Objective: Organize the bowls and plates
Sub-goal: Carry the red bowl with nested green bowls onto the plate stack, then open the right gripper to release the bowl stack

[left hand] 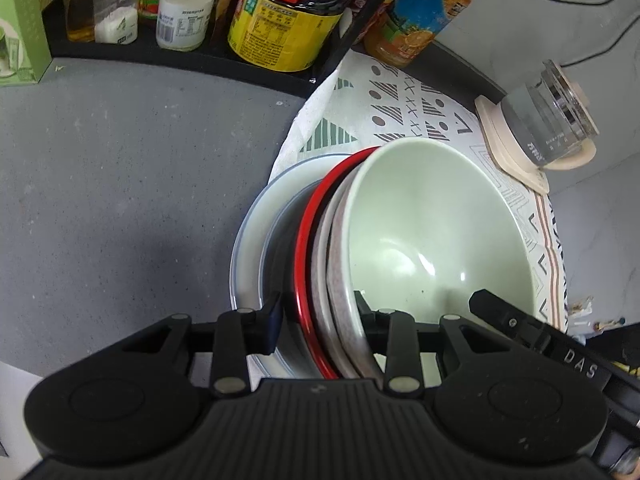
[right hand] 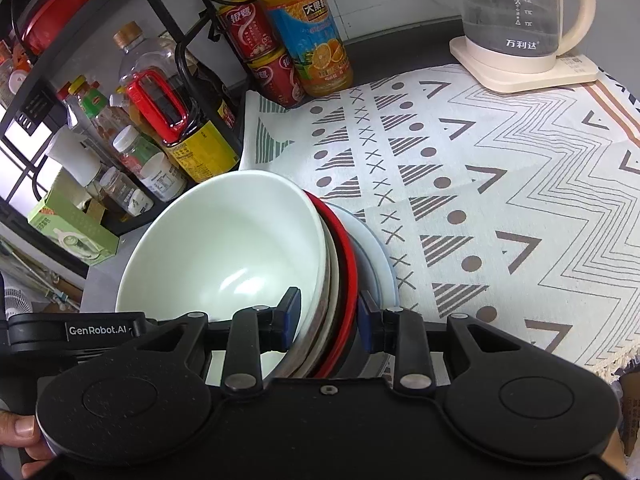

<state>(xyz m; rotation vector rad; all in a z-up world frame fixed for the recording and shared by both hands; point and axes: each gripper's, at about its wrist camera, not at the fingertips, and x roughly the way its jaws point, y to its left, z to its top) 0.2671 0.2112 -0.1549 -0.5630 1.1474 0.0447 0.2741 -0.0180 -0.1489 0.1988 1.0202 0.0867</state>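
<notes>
A grey speckled countertop (left hand: 120, 184) runs under a black shelf rack (right hand: 36, 68), and a patterned cloth (right hand: 500, 184) covers the counter's far side. On the cloth stands a glass electric kettle (right hand: 516, 16) on its cream base; whether it holds water cannot be made out.

Both grippers point steeply down at a nested stack of dishes and clamp its rim from opposite sides. The left gripper (left hand: 316, 316) has one pad outside the stack and the other inside the green bowl (left hand: 436, 232), its jaws closed on the stack. The right gripper (right hand: 330, 316) does the same from the other side, one blue pad in the bowl and one outside the red rim. In the right wrist view a thumb (right hand: 20, 436) shows at the lower left edge.

The pale green bowl is empty and sits on top. Beneath it lie a speckled grey dish (left hand: 340, 280), a red-rimmed dish (left hand: 306, 264) and a pale blue plate (left hand: 248, 248). The stack lies at the cloth's edge, partly over the bare counter.

The rack holds a dark sauce bottle (left hand: 284, 20) with a yellow label and red handle, white-capped jars and red cans (right hand: 260, 52); an orange juice bottle (right hand: 308, 40) stands beside them. The lower dishes show only as rims, and whether the stack rests on the counter or is lifted is unclear.
</notes>
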